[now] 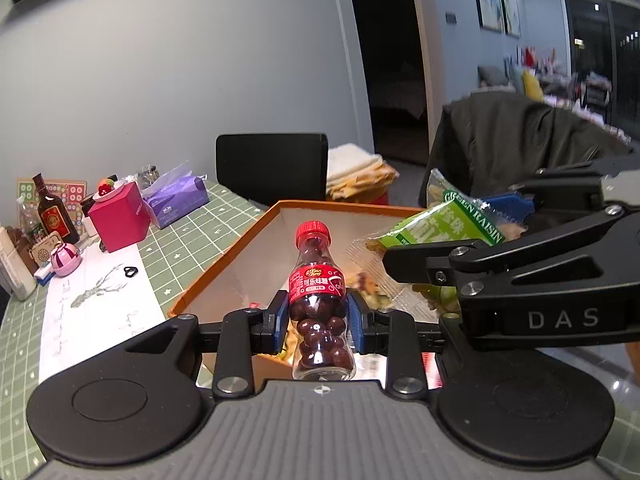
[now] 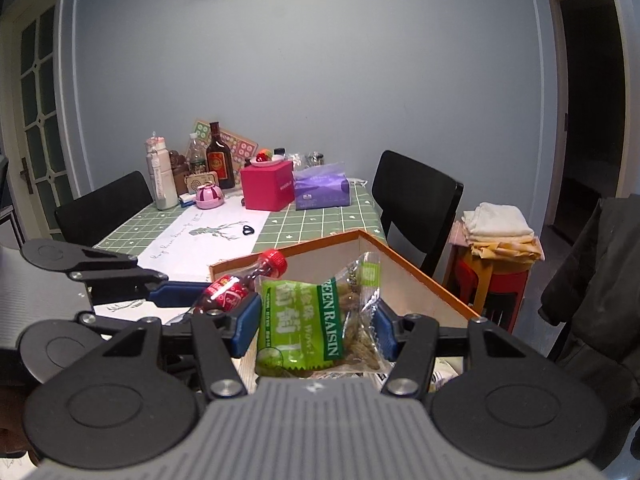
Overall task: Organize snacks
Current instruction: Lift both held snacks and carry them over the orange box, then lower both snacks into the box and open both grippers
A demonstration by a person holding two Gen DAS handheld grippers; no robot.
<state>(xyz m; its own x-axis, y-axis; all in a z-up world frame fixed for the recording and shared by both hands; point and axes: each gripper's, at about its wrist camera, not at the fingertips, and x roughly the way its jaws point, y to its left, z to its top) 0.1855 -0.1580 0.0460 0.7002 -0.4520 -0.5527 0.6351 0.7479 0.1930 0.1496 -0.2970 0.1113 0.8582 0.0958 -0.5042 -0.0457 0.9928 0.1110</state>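
Observation:
My left gripper (image 1: 320, 320) is shut on a small clear bottle (image 1: 318, 304) with a red cap, a red label and dark round candies inside; it is held upright over the orange-rimmed cardboard box (image 1: 224, 256). My right gripper (image 2: 316, 328) is shut on a green raisin packet (image 2: 304, 324), also above that box (image 2: 420, 280). In the left wrist view the right gripper (image 1: 508, 224) reaches in from the right with the packet (image 1: 444, 224). The right wrist view shows the bottle (image 2: 236, 292) and the left gripper (image 2: 188, 300) at the left.
The box holds several other snack packs (image 1: 372, 288). Further back on the green checked tablecloth (image 2: 320, 224) stand a pink box (image 2: 266, 188), a purple tissue pack (image 2: 322, 188), a dark liquor bottle (image 2: 220, 160) and small items. Black chairs (image 2: 416, 200) flank the table; a jacket (image 1: 520, 148) hangs at right.

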